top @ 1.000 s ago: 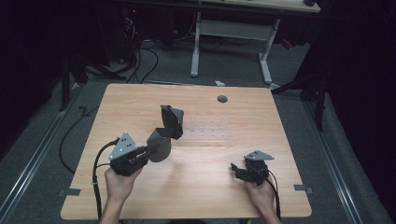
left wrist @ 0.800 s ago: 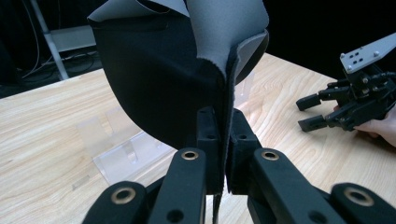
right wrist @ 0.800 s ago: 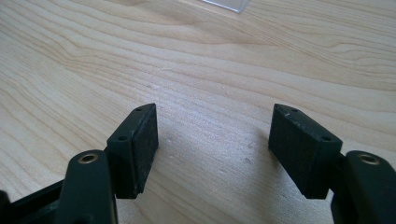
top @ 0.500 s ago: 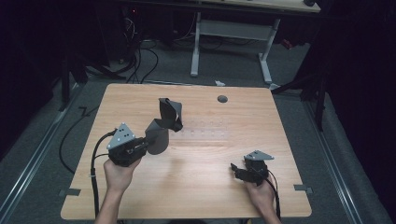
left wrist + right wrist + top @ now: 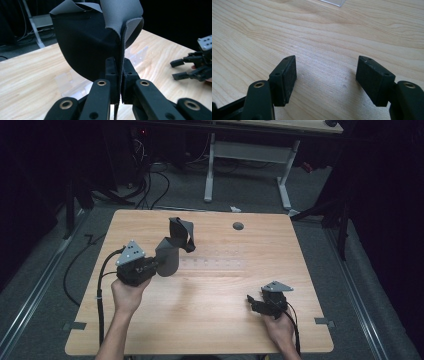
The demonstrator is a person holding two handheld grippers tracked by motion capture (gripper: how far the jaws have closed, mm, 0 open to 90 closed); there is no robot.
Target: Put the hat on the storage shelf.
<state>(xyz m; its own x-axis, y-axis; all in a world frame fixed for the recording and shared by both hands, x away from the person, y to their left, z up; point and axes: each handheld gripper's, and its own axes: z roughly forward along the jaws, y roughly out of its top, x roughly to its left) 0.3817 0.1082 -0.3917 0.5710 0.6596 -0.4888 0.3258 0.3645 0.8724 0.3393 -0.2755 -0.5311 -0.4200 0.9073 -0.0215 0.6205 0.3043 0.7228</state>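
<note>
On the left of the high view, the left gripper (image 5: 150,266) is held above the table (image 5: 215,320) by the person's left hand (image 5: 127,295), and its jaws are pinched tight on a fold of grey fabric (image 5: 172,247). In the left gripper view the left gripper (image 5: 119,82) has both black pads pressed flat against a thin doubled edge of the fabric (image 5: 87,45), which runs straight down between them and rises above them into a rounded, pouch-like bulge. The fabric is lifted clear of the wood; it stands up from the jaws over the left-centre part of the table, its upper part curling over into a loose flap toward the far edge. It is dark grey to black on one face and paler grey on the other (the pale side shows where the edges turn over), smooth and soft-looking, with a clean cut rim. Farther right, near the table's front right corner, the right gripper (image 5: 256,302) rests low by the wood in the right hand (image 5: 280,330), well apart from the fabric. In the right gripper view the right gripper (image 5: 325,82) has its jaws spread wide with bare wood between them. The table is light wood with a clear grain and a small round hole (image 5: 238,226) near its far edge. Around it lies a dim room with grey floor, black cables (image 5: 145,185) at the far left and a white desk frame (image 5: 247,165) behind.
</note>
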